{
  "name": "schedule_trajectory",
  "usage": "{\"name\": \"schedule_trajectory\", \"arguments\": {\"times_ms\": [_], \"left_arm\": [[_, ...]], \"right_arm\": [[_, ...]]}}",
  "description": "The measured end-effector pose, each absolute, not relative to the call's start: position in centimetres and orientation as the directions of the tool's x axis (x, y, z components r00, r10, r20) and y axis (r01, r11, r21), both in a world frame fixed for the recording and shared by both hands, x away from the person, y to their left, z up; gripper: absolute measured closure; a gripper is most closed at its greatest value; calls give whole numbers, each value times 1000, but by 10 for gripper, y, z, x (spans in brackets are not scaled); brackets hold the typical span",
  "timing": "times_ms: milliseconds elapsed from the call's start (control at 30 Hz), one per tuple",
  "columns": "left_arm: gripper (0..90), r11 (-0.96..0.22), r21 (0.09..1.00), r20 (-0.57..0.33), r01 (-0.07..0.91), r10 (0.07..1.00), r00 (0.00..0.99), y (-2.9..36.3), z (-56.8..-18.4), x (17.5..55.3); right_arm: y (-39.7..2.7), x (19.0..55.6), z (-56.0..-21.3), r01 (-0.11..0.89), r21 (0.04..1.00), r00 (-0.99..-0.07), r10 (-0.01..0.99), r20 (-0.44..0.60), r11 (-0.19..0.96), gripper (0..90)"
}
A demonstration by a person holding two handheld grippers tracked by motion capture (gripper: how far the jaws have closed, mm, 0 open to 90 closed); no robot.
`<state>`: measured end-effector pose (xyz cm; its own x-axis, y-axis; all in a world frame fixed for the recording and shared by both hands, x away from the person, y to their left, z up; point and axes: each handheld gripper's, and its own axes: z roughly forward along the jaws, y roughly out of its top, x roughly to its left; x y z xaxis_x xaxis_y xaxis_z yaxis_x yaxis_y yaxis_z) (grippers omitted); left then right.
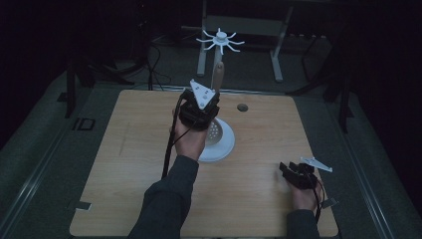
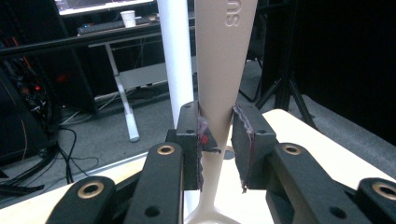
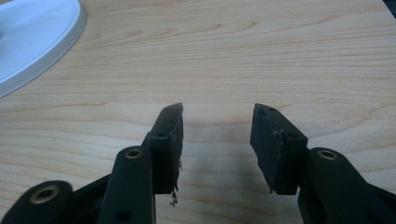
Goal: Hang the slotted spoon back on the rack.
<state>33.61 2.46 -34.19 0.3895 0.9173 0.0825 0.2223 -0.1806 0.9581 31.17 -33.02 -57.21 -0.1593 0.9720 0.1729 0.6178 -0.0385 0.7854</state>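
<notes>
The left gripper [image 2: 218, 135] has its two black jaws closed on the narrow neck of a beige plastic slotted spoon [image 2: 223, 60]; the pads press both flat sides of the handle. The handle widens upward from the grip and stands nearly upright, its long axis vertical, with embossed letters near the top. Below the jaws it narrows toward the spoon's perforated head [image 1: 214, 132], which in the high view seems to hang just over the round white base of a utensil stand [image 1: 225, 145]; the light is too dim to tell whether it touches. Just beside the handle rises the stand's white pole [image 2: 176, 56], topped by a ring of white hooks [image 1: 220, 40].

The right gripper [image 3: 215, 140] rests low over the light wooden table [image 1: 134, 149] with its jaws standing well apart and nothing between them. It sits near the table's right front corner, well apart from the stand. Bare wood lies open to the left of the stand and in front of it; the table's far edge runs just behind the left gripper.
</notes>
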Motion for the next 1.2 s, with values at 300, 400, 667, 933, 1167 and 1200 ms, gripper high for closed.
{"name": "schedule_trajectory", "arguments": {"times_ms": [300, 400, 667, 933, 1167, 1200], "left_arm": [[737, -176, 960, 83, 217, 921, 380, 23, -339, 337], [737, -181, 960, 90, 215, 924, 373, 19, -338, 337], [737, -183, 962, 104, 200, 931, 351, 15, -334, 337], [737, -174, 964, 98, 203, 936, 337, 16, -328, 340], [737, -179, 962, 103, 205, 936, 336, 15, -325, 343], [736, -179, 962, 103, 206, 936, 336, 15, -325, 344]], "right_arm": [[-331, 311, -572, 617, 786, -156, 972, 174, -41, 537], [-331, 311, -572, 617, 786, -152, 973, 176, -46, 537], [-332, 311, -572, 616, 786, -147, 973, 175, -48, 537], [-332, 310, -572, 618, 785, -145, 973, 178, -51, 536], [-332, 310, -571, 616, 786, -143, 974, 178, -53, 535], [-333, 310, -571, 616, 786, -143, 974, 178, -53, 535]]}}
